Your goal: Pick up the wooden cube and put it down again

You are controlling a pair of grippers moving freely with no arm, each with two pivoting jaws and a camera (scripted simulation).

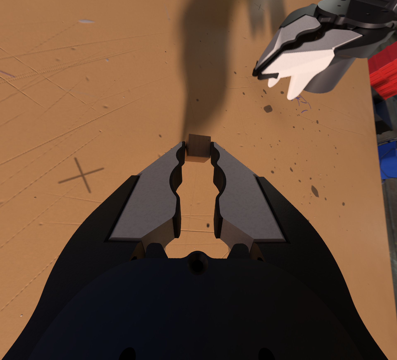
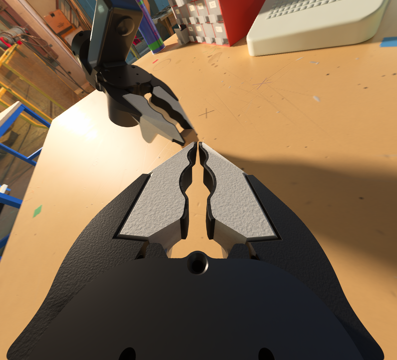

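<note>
The small wooden cube [image 1: 198, 150] sits between the fingertips of my left gripper [image 1: 198, 145], and both tips press its sides. It is close to the scratched brown table [image 1: 86, 91]; I cannot tell whether it touches it. My right gripper [image 2: 197, 144] is shut and empty, hovering above the table. It also shows in the left wrist view [image 1: 256, 72], up and to the right of the cube. In the right wrist view the left gripper [image 2: 185, 135] is tilted down with its tips near the table, just ahead of my right fingertips; the cube is not clear there.
A red drawer cabinet [image 2: 214, 5], a cream keyboard-like device [image 2: 322, 9] and a coloured cylinder [image 2: 150, 27] stand at the table's far side. The table edge [image 2: 43, 134] runs along the left with blue framing beyond. Red bins [image 1: 384, 76] lie off the edge.
</note>
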